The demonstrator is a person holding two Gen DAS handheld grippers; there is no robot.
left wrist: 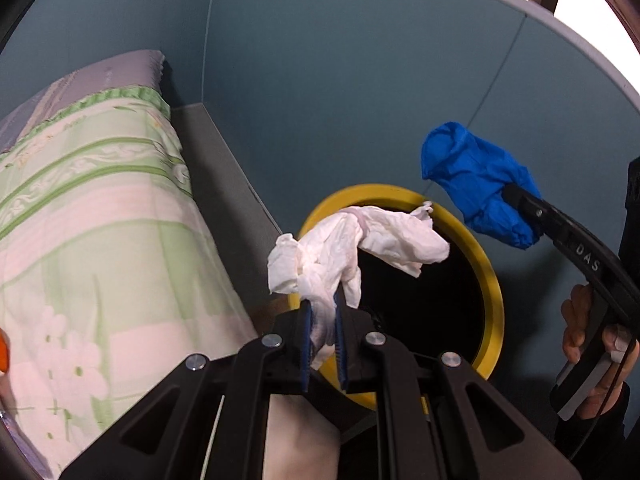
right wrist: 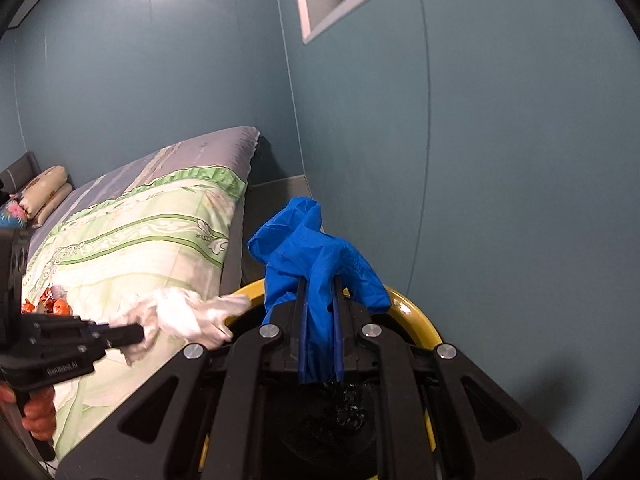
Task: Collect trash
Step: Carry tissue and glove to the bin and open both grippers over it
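Observation:
My left gripper (left wrist: 322,300) is shut on a crumpled white tissue (left wrist: 360,244) and holds it over the near rim of a yellow-rimmed bin (left wrist: 490,276) lined with a black bag. My right gripper (right wrist: 320,280) is shut on a blue glove (right wrist: 312,248) above the same bin (right wrist: 416,316). In the left wrist view the right gripper (left wrist: 516,196) holds the glove (left wrist: 476,180) up to the right of the bin. In the right wrist view the left gripper (right wrist: 136,334) and tissue (right wrist: 192,314) are at the left, beside the bin rim.
A bed with a green floral cover (left wrist: 92,216) runs along the left, close to the bin; it also shows in the right wrist view (right wrist: 136,240). Orange wrappers (right wrist: 52,306) lie on the bed. Blue-grey walls (left wrist: 340,80) close in behind the bin.

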